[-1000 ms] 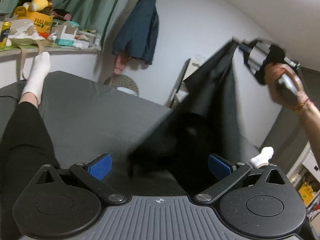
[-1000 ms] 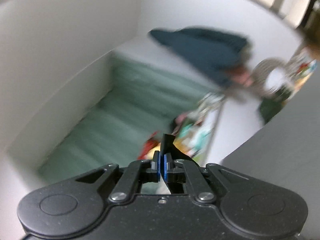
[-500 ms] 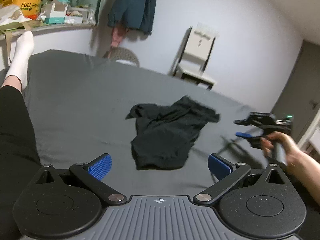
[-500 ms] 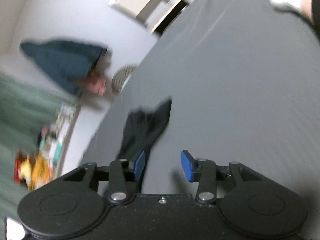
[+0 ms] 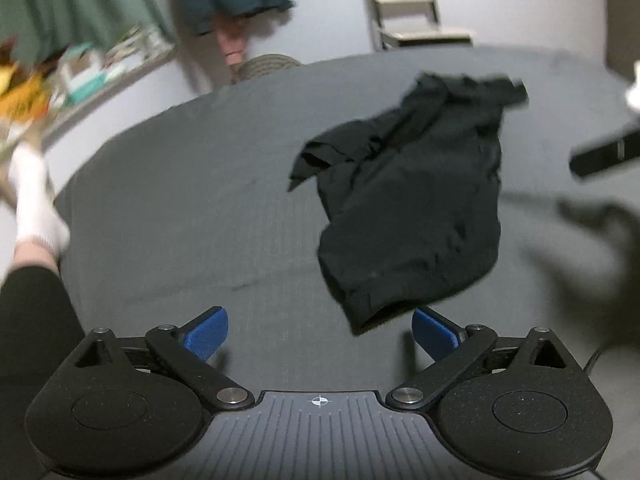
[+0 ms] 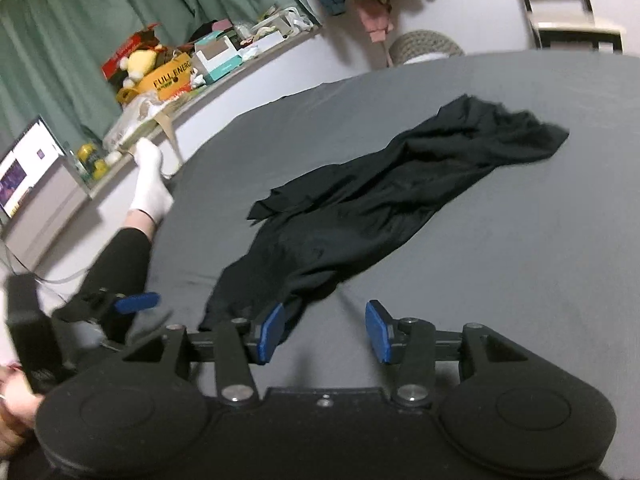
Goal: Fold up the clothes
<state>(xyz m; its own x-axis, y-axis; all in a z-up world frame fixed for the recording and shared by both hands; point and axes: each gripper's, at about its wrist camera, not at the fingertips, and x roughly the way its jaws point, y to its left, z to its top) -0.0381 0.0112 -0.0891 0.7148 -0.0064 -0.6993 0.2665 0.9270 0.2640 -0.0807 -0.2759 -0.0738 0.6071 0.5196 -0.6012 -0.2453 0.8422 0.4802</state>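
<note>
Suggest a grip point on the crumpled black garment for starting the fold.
Probably the near hem of the crumpled black garment, low from the front with the right gripper: that edge lies flat on the grey bed sheet by its open jaws, while the far end is bunched.

We hold our left gripper [image 5: 320, 332] low with its blue pads spread wide and empty. Our right gripper [image 6: 326, 330] hovers likewise, pads parted, gripping nothing. Our legs stretch out ahead.
</note>
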